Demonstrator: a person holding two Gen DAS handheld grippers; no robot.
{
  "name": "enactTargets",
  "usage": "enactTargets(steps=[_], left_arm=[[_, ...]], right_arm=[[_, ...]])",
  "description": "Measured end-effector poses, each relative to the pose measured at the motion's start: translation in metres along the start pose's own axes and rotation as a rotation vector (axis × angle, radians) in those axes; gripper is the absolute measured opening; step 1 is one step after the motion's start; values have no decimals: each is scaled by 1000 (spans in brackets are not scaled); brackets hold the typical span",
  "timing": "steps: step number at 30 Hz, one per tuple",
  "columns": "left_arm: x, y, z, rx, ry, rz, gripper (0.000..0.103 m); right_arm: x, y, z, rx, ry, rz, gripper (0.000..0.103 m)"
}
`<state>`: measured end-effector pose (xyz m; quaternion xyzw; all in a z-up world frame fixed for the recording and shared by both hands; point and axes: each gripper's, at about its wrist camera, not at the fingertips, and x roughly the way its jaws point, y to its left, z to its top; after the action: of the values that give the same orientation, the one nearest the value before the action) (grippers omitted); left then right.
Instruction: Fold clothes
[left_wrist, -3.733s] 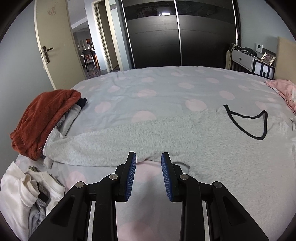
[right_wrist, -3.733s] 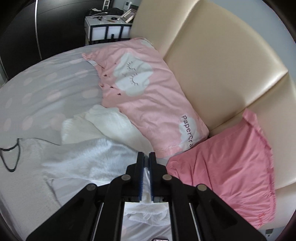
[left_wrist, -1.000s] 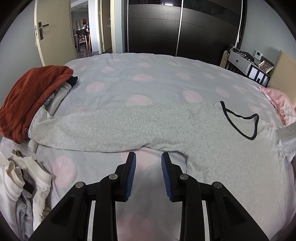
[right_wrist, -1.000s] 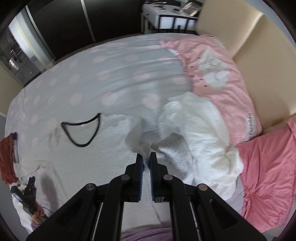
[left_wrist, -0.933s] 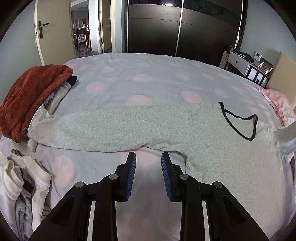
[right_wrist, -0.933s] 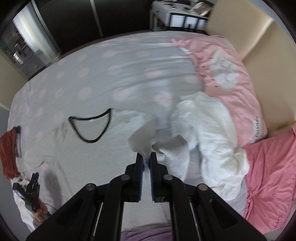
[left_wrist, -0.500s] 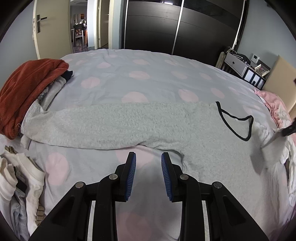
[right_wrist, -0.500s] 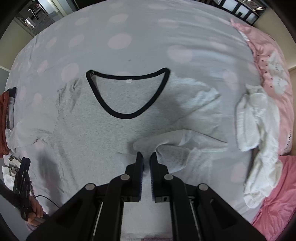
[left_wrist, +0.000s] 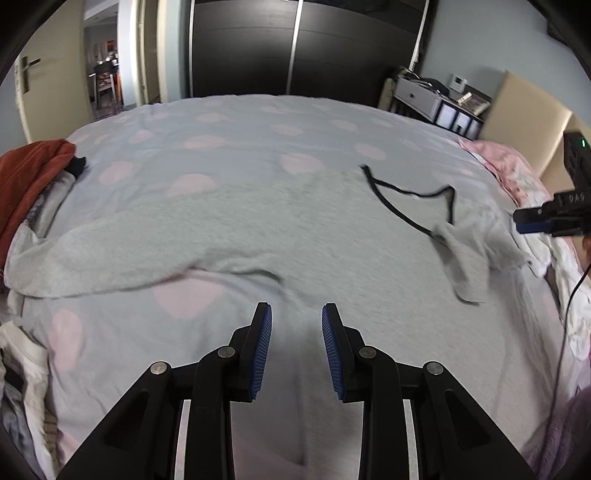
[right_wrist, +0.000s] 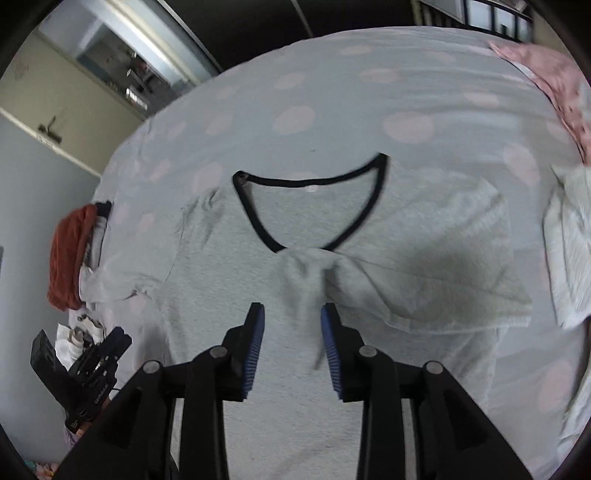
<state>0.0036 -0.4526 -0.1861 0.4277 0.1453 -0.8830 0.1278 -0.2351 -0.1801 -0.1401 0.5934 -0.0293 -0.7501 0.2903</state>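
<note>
A grey long-sleeved shirt (left_wrist: 288, 236) with a black V-neck trim (left_wrist: 406, 206) lies spread on the bed. Its right sleeve (right_wrist: 306, 273) is folded in over the chest, its cuff lying just below the neckline. Its left sleeve (left_wrist: 96, 258) stretches out flat toward the clothes pile. My right gripper (right_wrist: 291, 332) is open and empty above the folded sleeve. It also shows at the right edge of the left wrist view (left_wrist: 546, 218). My left gripper (left_wrist: 296, 339) is open and empty above the shirt's lower body.
The bed has a grey cover with pink dots (left_wrist: 258, 125). A pile with a rust-red garment (left_wrist: 22, 181) lies at the left, white clothes (right_wrist: 569, 236) and pink pillows (left_wrist: 509, 166) at the right. A nightstand (left_wrist: 436, 99) and dark wardrobe (left_wrist: 295, 48) stand beyond.
My right gripper carried the right sleeve across over the chest, then opened and let it drop there. My left gripper stayed open and shifted a little to the right along the shirt.
</note>
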Motion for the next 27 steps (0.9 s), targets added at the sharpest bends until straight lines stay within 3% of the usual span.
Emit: enactTargets(steps=[7, 10, 17, 22, 27], left_arm=[[12, -68, 7, 2, 88, -85, 30], [21, -107, 13, 19, 106, -94, 30], [57, -200, 13, 177, 135, -15, 31], [80, -235, 17, 222, 147, 29, 32], [109, -244, 27, 201, 184, 67, 34]], right_arm=[[4, -83, -60, 127, -85, -119, 31], [3, -109, -70, 151, -123, -142, 31], [6, -150, -58, 121, -88, -212, 31], [14, -183, -53, 215, -57, -130, 31], [15, -184, -45, 187, -58, -97, 31]])
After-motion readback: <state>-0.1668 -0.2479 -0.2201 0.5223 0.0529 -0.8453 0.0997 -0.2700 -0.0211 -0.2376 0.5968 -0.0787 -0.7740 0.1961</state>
